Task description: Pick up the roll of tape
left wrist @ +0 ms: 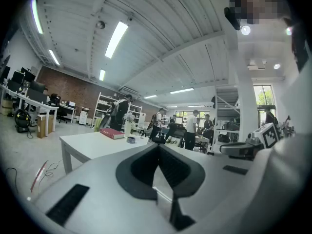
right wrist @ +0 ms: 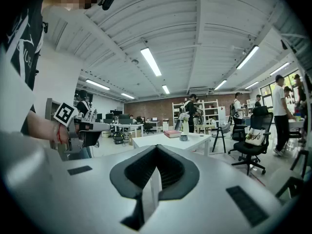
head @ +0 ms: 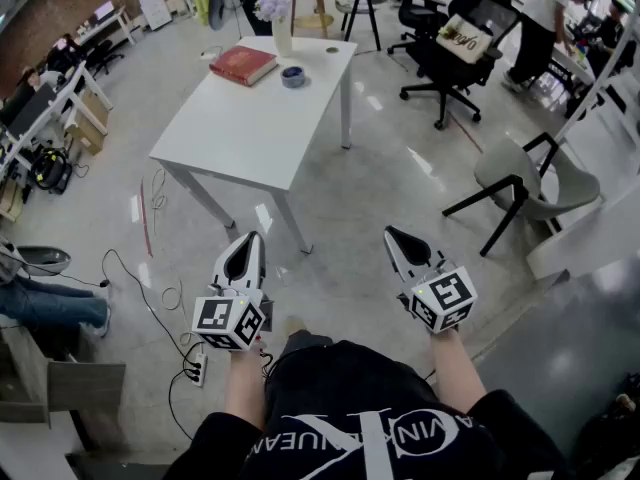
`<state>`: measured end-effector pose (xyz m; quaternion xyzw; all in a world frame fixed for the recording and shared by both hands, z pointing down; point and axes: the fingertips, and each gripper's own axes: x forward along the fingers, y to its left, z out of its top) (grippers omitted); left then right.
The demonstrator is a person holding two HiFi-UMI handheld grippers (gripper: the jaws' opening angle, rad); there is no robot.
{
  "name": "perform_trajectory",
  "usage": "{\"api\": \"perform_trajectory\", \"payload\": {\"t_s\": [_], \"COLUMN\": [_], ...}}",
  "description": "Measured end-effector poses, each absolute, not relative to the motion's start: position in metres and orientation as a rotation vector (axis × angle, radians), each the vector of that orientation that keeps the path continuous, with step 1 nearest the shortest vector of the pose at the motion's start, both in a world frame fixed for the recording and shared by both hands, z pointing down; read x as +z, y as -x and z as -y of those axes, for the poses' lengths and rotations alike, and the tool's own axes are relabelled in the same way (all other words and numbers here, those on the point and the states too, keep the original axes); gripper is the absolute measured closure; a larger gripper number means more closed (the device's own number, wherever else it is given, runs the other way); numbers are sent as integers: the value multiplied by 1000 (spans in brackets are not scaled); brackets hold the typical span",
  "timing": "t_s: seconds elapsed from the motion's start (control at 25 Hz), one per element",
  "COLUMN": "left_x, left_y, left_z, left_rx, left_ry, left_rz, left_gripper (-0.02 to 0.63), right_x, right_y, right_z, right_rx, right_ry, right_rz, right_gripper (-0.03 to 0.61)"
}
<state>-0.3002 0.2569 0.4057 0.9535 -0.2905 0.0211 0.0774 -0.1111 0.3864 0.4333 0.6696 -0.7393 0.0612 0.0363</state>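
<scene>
Approach step: left gripper & right gripper both closed w/ nothing held, well short of the white table, where the roll of tape sits nr the far end by a red book; next prob. needs walking up & opening jaws.

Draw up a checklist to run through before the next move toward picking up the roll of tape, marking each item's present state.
1. The roll of tape is in view on the white table: ok.
2. It stands apart from the red book and the vase: ok.
3. The left claw is empty: ok.
4. The right claw is empty: ok.
5. One claw is open for the grasp: not ok, both shut.
6. The claws are near the tape: not ok, both are over the floor, short of the table.
</scene>
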Motion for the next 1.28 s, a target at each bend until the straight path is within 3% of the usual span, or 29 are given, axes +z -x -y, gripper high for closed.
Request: {"api": "perform_trajectory", "payload": {"t_s": [0.6, 0.8, 1.28], "left_x": [410, 414, 430], "left_y": [300, 295, 222], "left_z": [-263, -250, -177], "left_rx": [70, 69, 76], "left_ry": [-2851, -2840, -2836], "left_rz": [875, 873, 806], "left_gripper": [612, 612, 612], "right_x": [428, 429, 444], "right_y": [95, 84, 23], "right_z": [-392, -386, -318], "right_rx": [233, 261, 318], "right_ry": [-2191, -2234, -2239], "right_rz": [2299, 2319, 2308], "right_gripper": [568, 469, 440]}}
